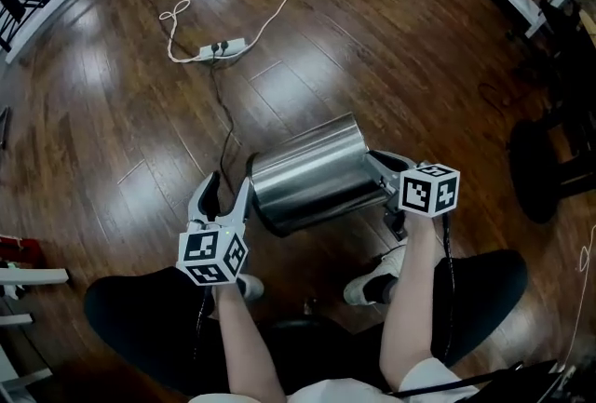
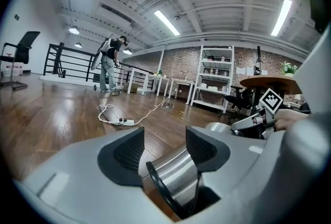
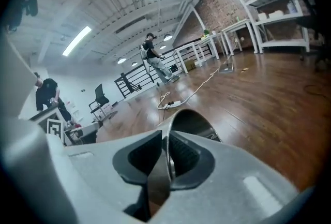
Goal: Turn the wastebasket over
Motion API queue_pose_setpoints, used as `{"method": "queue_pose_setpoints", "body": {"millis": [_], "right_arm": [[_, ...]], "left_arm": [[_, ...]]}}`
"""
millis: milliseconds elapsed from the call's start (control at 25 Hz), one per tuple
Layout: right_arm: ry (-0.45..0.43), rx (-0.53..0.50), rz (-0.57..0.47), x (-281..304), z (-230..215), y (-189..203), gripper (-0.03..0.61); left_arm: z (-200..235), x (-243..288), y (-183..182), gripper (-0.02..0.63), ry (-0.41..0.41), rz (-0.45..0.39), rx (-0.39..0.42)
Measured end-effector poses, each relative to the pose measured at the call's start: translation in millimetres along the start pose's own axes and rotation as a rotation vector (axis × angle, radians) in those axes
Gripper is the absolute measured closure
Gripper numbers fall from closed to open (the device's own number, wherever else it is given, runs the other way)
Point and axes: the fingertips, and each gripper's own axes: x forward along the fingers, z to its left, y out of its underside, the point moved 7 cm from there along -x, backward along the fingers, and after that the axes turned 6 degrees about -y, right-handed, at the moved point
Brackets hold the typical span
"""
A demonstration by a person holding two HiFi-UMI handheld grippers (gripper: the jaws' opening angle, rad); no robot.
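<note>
The wastebasket is lying on its side just in front of our shoes, low over the wooden floor. We cannot tell whether it is resting there or is already lifted clear. Its open mouth is facing our right and its black-ringed end our left, so we judge the turn to be about halfway through.

At the mouth end, our right gripper is pinching the thin steel wall. Its fingers are nearly together, one inside the wastebasket and one outside. That is probably because the thin edge there is the only part narrow enough to clamp, and it gives us leverage for tipping.

At the black-ringed end, our left gripper is coming in with its fingers spread wide. The ring is sitting between them, but neither pad is pressing on it. We read this as getting ready to steady that end, since the round, polished body could roll or slip.

Well beyond the wastebasket, a power strip is lying on the floor, out of the way.
</note>
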Motion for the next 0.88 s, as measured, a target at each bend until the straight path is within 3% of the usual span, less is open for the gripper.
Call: {"method": "queue_pose_setpoints", "body": {"millis": [200, 360, 480, 520, 720, 880], "right_arm": [[0.062, 0.135, -0.067, -21, -33, 20, 0.541], [0.156, 0.34, -0.131, -40, -89, 55, 0.54], [0.199, 0.51, -0.283, -48, -121, 88, 0.528], [0.195, 0.535, -0.339, -48, -122, 93, 0.552], [0.288, 0.454, -0.35, -53, -110, 94, 0.557], [0.317, 0.284, -0.204, -63, -91, 96, 0.543]], "left_arm": [[-25, 7, 10, 0.337, 0.051, 0.054, 0.012], [-24, 6, 18, 0.341, 0.044, 0.071, 0.013], [-21, 7, 25, 0.342, 0.027, 0.083, 0.003], [-21, 8, 28, 0.342, 0.024, 0.092, 0.005], [-46, 25, 50, 0.349, 0.092, 0.177, 0.015], [-61, 49, 77, 0.35, 0.177, 0.265, -0.06]]}}
